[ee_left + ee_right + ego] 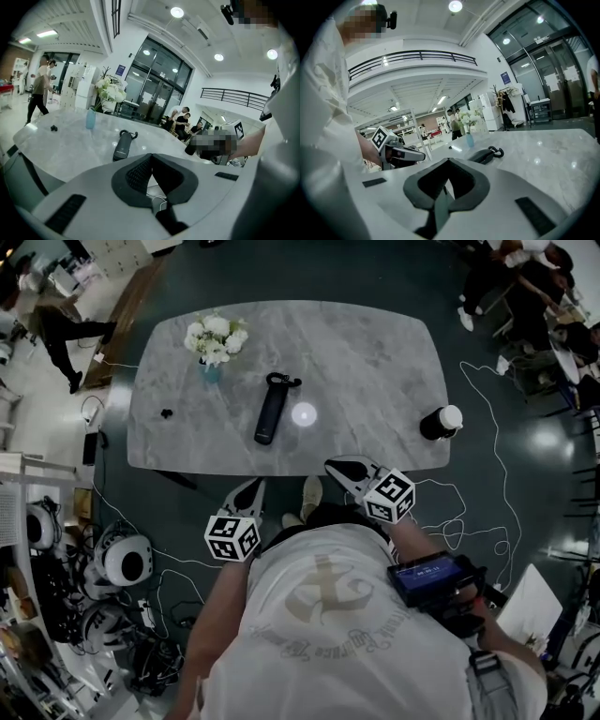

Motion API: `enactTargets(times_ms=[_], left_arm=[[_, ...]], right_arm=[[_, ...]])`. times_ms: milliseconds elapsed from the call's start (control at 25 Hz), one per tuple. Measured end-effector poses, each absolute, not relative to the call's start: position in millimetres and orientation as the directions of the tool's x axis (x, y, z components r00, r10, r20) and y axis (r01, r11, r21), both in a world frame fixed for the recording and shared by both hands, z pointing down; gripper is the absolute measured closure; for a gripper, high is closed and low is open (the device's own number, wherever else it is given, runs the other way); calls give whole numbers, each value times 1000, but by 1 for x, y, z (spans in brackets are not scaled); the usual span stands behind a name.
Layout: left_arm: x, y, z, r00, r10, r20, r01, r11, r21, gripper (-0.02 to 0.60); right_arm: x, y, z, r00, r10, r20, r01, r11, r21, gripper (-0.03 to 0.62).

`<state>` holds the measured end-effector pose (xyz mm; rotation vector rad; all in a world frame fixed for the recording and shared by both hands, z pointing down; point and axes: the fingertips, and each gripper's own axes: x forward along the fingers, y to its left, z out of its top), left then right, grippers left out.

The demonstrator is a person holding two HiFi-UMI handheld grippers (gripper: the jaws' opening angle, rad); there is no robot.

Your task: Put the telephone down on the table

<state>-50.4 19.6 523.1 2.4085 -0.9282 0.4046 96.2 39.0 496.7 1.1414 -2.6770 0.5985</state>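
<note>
The black telephone handset [270, 411] lies flat on the grey marble table [375, 362], near its middle, with the coiled cord end toward the far side. It also shows as the handset [123, 145] in the left gripper view and the handset [485, 155] in the right gripper view. My left gripper [253, 486] hangs just off the table's near edge, jaws shut with nothing between them [151, 161]. My right gripper [336, 467] hovers at the near edge, also shut and empty [447, 165]. Neither touches the telephone.
A blue vase of white flowers [214, 341] stands at the far left of the table. A small black object [166, 413] lies at the left, and a black cup with a white lid [439, 422] at the right edge. Cables and helmets lie on the floor around.
</note>
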Motion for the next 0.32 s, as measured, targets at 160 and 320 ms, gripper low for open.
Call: enactTargets(times_ms=[160, 320], left_arm=[[-47, 24, 521, 727, -528, 440, -681, -637, 362, 569], [-45, 27, 519, 733, -520, 439, -674, -644, 362, 569]], right_arm=[[97, 44, 495, -689, -656, 309, -725, 626, -286, 579], [99, 47, 491, -684, -661, 310, -729, 623, -282, 579]])
